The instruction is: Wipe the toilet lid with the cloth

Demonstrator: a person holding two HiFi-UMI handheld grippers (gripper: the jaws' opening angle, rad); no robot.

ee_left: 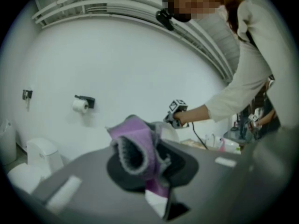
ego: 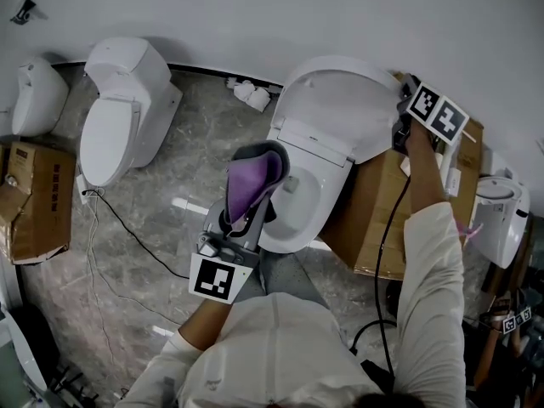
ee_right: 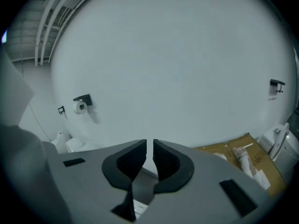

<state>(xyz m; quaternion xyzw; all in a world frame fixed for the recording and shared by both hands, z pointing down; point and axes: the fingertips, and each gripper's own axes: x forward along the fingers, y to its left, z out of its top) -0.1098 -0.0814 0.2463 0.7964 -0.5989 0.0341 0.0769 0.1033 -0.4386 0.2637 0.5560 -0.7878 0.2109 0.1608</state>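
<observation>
Two tongs show: left tongs [ee_left: 150,164] clamp a purple cloth [ee_left: 135,141]; right tongs [ee_right: 149,158] stand a slim gap apart, empty, beside the raised toilet lid [ego: 336,109].

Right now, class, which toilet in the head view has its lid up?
The middle toilet: its lid is tipped back and the bowl shows. The toilet on the left has its lid down.

- A second toilet [ego: 115,113], lid down, stands at the left wall.
- A small cardboard box [ego: 34,198] sits far left, a large cardboard box [ego: 365,219] right.
- A toilet-paper roll [ee_left: 80,105] hangs on the wall.
- A black cable [ego: 136,238] trails over the stone floor [ego: 195,126].
</observation>
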